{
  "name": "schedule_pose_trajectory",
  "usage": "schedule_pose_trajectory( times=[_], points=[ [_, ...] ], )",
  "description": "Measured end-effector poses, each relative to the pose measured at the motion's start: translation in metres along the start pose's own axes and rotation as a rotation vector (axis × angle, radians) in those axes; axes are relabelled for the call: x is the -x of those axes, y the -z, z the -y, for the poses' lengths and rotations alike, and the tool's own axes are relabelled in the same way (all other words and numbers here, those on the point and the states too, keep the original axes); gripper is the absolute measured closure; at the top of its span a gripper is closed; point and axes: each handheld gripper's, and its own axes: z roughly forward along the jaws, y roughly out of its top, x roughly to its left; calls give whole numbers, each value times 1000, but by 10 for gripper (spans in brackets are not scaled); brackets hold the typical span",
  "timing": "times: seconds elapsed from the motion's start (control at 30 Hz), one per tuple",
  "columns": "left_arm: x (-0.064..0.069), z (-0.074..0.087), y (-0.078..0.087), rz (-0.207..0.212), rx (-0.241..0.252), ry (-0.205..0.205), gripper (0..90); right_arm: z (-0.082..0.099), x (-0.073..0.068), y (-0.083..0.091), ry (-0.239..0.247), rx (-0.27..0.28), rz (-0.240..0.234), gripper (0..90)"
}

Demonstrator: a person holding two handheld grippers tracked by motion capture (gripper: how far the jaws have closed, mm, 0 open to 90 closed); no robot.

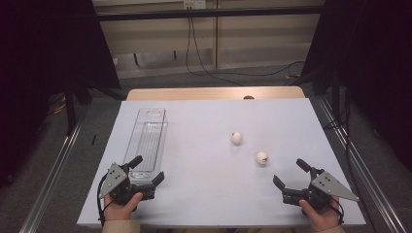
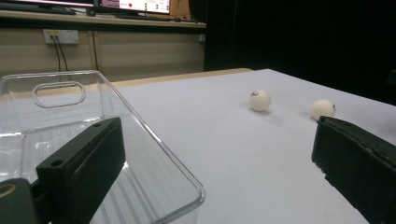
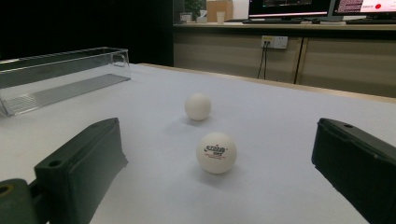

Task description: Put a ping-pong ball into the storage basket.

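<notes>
Tray (image 1: pixel 148 138) at table's (image 1: pixel 204 204) left, two balls right of it, near ball (image 1: pixel 262 157) before far ball (image 1: pixel 236 138).

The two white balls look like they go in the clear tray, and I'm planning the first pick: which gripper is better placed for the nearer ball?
Right. The right gripper is open, with the nearer ball straight ahead between its jaws. The left gripper sits at the clear tray.

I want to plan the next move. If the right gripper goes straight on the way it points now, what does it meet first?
Most likely the nearer ball. In the right gripper view it lies on the table between the lines of the open jaws of the right gripper, nothing before it. The second ball lies farther on, slightly left.
</notes>
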Motion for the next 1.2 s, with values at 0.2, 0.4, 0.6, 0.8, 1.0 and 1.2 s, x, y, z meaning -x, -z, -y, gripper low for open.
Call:
schedule_pose_trajectory(
  times=[0.2,0.4,0.6,0.8,1.0,1.2],
  points=[
    [2,0,-3,12,-4,12,26,0,0,0,2,0,-6,19],
    [7,-1,-7,38,-15,11,25,0,0,1,4,0,-9,23],
    [11,-1,-13,63,-14,23,25,0,0,2,6,0,-9,25],
    [14,-3,-17,79,-14,19,23,0,0,2,12,2,-2,25],
    [16,-4,-21,89,-19,15,23,0,1,2,14,-2,0,25],
    [18,-4,-25,98,-26,9,23,0,1,2,13,-4,-3,24]
  ],
)
